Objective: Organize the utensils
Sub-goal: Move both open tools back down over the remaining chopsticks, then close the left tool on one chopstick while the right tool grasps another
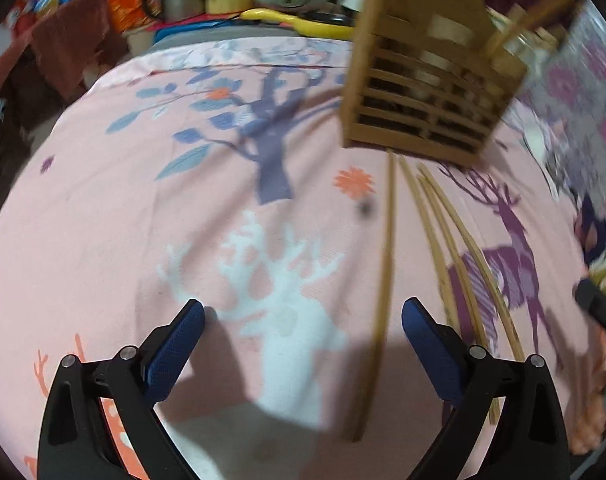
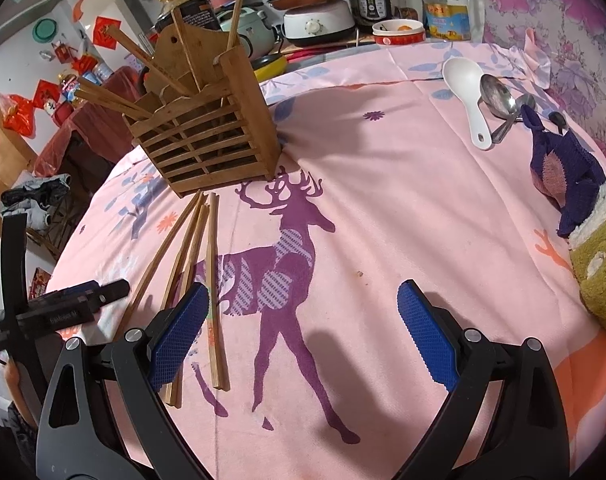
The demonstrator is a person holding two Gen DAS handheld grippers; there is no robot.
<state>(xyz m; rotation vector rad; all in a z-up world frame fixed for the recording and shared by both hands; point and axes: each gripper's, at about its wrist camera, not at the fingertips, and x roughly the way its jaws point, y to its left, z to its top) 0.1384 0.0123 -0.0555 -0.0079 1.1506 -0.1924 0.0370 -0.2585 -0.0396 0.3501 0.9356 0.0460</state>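
Observation:
A slatted wooden utensil holder (image 2: 207, 140) stands on the pink deer-print cloth, with several chopsticks (image 2: 131, 52) sticking out of it; it also shows in the left wrist view (image 1: 427, 92). Several loose chopsticks (image 2: 199, 264) lie on the cloth in front of it, also in the left wrist view (image 1: 383, 288). A white plastic spoon (image 2: 469, 92) and metal spoons (image 2: 501, 100) lie at the far right. My left gripper (image 1: 303, 320) is open and empty, just left of the chopsticks. My right gripper (image 2: 303, 312) is open and empty, its left finger over the chopstick ends.
The left gripper's body (image 2: 55, 316) shows at the right wrist view's left edge. A purple knitted cloth (image 2: 563, 176) and a green plush thing (image 2: 601, 268) lie at the right. Cookers, bottles and bowls (image 2: 343, 12) crowd the far side beyond the table edge.

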